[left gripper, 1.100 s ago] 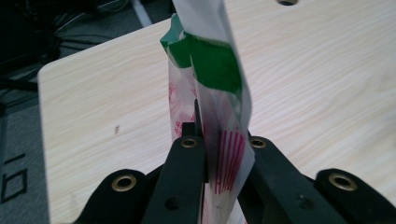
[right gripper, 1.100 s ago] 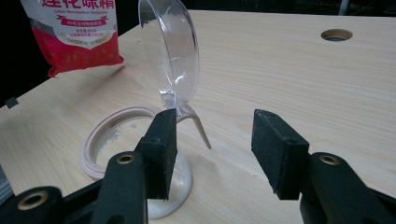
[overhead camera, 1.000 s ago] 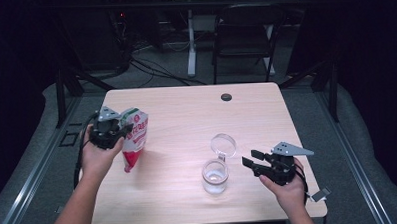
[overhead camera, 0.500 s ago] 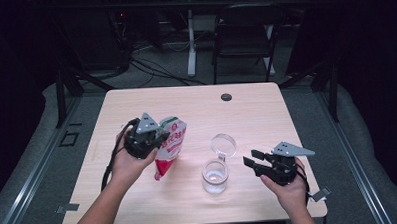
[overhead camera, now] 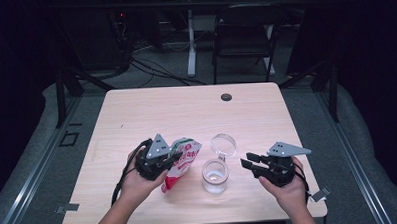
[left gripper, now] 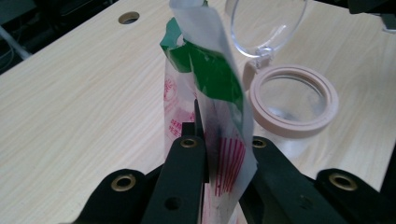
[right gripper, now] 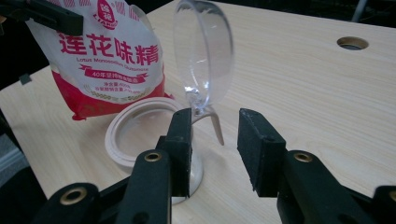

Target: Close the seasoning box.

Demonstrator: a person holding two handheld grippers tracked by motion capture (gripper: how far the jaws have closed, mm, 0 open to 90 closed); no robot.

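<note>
Pouch [overhead camera: 182,160] now nearer jar [overhead camera: 214,175]

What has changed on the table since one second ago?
The left hand-held gripper, shut on the bag, carried it rightwards up to the jar. The right hand-held gripper has just been closing its jaws, nothing between them. The jar and its open lid stayed put.

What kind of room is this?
Probably a lab or recording studio: a lone light wooden table ringed by black curtains, loose cables on the grey floor, a black folding chair behind.
</note>
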